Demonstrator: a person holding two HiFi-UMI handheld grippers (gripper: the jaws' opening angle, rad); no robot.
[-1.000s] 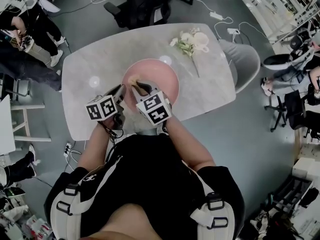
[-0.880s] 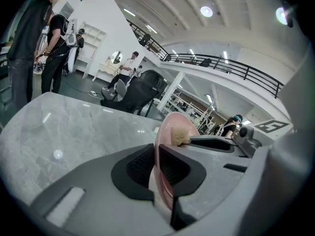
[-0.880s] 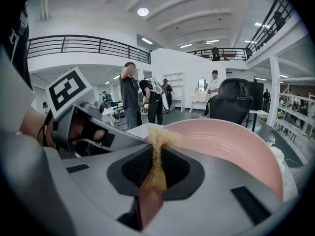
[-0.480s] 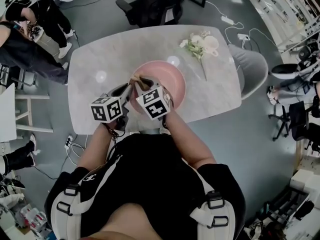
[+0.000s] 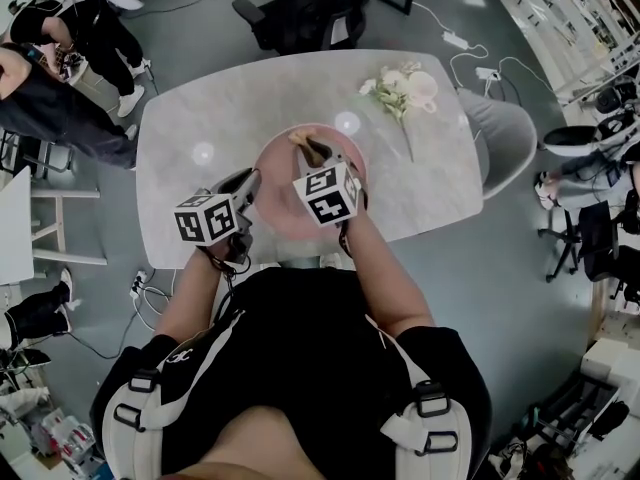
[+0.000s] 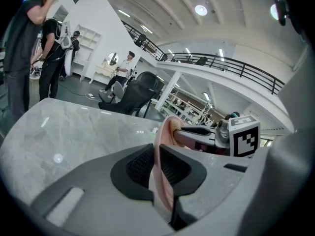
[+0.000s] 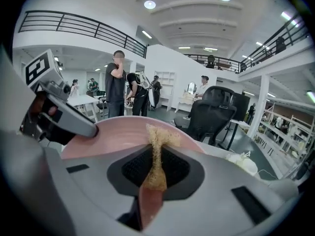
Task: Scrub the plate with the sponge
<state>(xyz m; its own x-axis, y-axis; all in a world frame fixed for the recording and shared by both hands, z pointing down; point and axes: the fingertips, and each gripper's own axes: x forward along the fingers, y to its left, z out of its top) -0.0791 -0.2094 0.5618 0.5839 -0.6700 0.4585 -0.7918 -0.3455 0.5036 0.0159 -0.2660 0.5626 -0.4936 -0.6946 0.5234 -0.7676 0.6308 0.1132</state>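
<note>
Pink plate [image 5: 278,171] stays pinched by left gripper [image 5: 249,180]; right gripper [image 5: 317,152], clamping sponge [image 5: 302,139], has slid to far rim.

marble table [image 5: 200,108] | white flowers [image 5: 400,88] | black chair [image 5: 300,8] | grey chair [image 5: 497,133]

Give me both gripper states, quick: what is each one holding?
Left gripper: closed on the rim of the plate.
Right gripper: closed on the sponge.
</note>
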